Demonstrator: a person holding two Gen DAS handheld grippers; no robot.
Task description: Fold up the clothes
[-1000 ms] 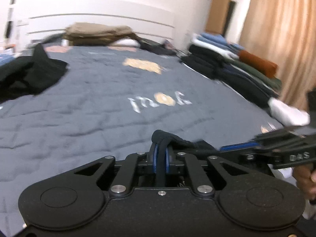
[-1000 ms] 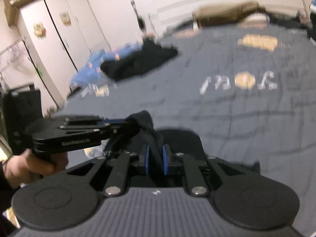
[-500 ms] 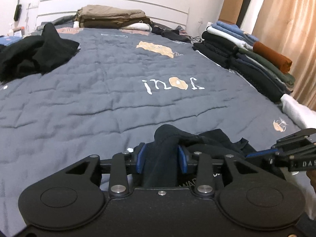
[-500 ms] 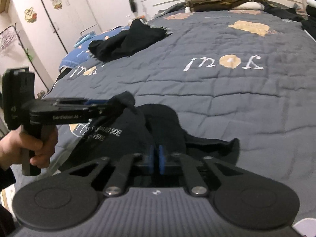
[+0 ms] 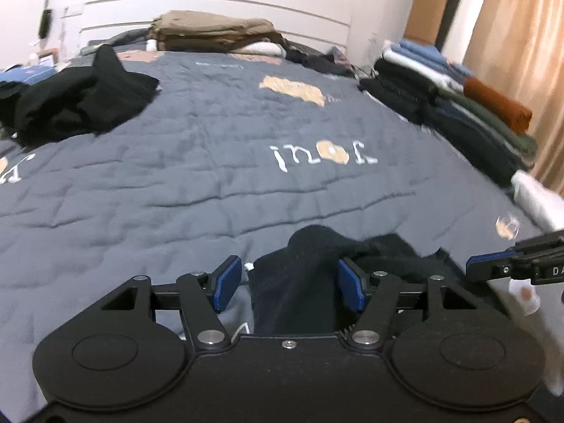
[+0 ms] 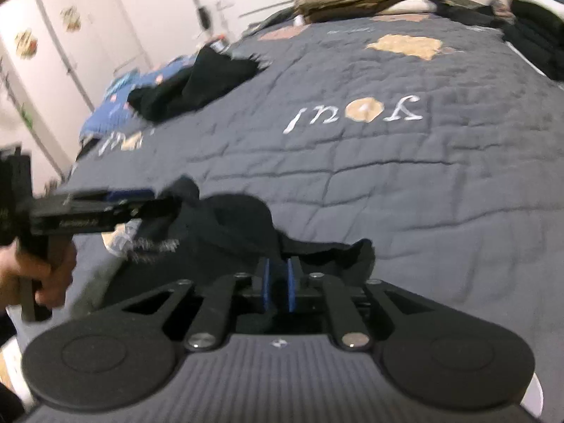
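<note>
A black garment with white print (image 5: 306, 282) (image 6: 225, 225) lies bunched at the near edge of the grey quilt (image 5: 211, 162). My left gripper (image 5: 289, 285) is open, its blue pads (image 5: 227, 283) spread, with a fold of the garment still resting between them against the right pad. In the right wrist view the left gripper (image 6: 155, 201) shows at the left, touching the cloth. My right gripper (image 6: 277, 283) is shut on the garment's edge. Its tip (image 5: 486, 268) shows in the left wrist view at the right.
A loose pile of black clothes (image 5: 77, 102) (image 6: 197, 81) lies on the bed's left side. Folded stacks (image 5: 454, 105) line the right edge, and tan folded clothes (image 5: 211, 35) sit by the headboard. White wardrobe doors (image 6: 70, 46) stand at the left.
My left gripper has opened, from shut on the garment to pads wide apart. The garment has come down onto the quilt. The right gripper stays shut on it.
</note>
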